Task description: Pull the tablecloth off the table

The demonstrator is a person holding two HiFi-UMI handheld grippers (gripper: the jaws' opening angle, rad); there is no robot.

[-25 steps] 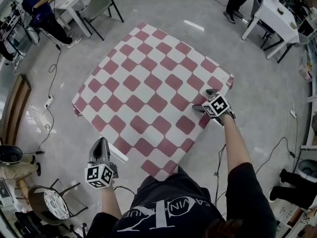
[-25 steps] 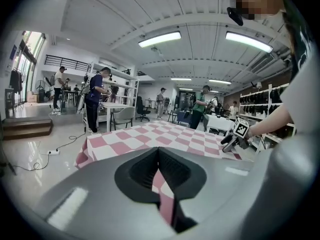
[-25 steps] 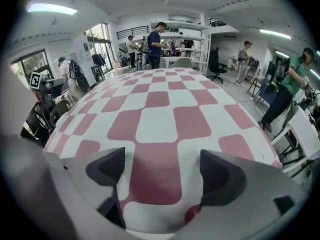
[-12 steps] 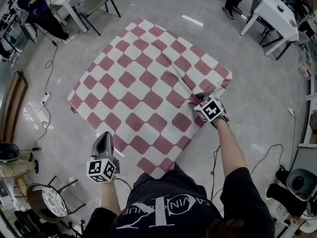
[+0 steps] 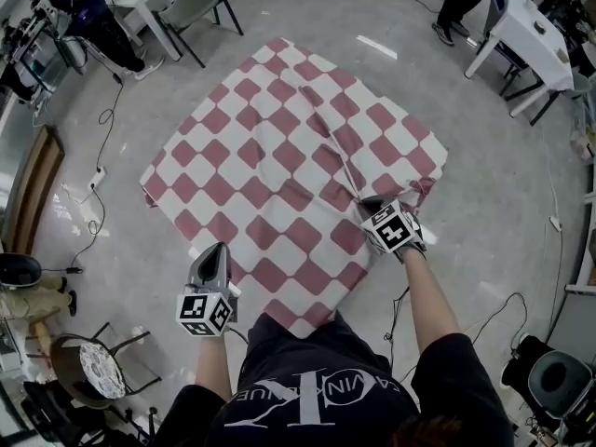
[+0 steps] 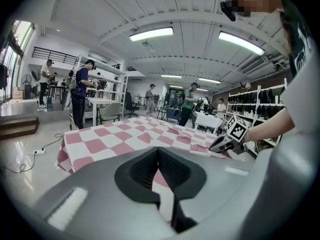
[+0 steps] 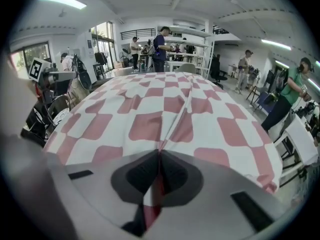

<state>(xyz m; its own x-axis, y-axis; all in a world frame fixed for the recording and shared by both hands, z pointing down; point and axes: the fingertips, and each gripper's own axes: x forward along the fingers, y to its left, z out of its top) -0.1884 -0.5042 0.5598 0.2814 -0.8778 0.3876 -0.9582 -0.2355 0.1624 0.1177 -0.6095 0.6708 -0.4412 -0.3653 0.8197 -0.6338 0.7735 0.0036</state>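
– One surface to enter. What lies on it?
– Item 1: tablecloth (image 5: 279,156), red-and-white check. It is spread over the whole tabletop, which it hides, and its edges hang down at the sides. Item 2: grey polished floor (image 5: 484,194), with cables (image 5: 101,128) trailing across it at the left.
– Room?
– Open workshop. White tables (image 5: 521,26) at the far right and far left, a grey chair (image 5: 197,3) by the far-left one, and a round-seated chair (image 5: 88,375) at the near left. The left tool's view adds shelving (image 6: 102,86), strip lights (image 6: 150,33) and several people standing at the back.
– Tools?
– Left tool (image 5: 217,248): jaws together at the cloth's near-left edge, with checked cloth showing in the slot between them. Right tool (image 5: 370,203): jaws pinched together on a fold of the cloth near its right corner.
– Changes against the entry of a second ago?
– Right tool: its jaws then stood wide over flat cloth and are now closed on it. Cloth: then smooth, now with a raised crease running from the right tool toward the far side. Left tool: closed then as now.
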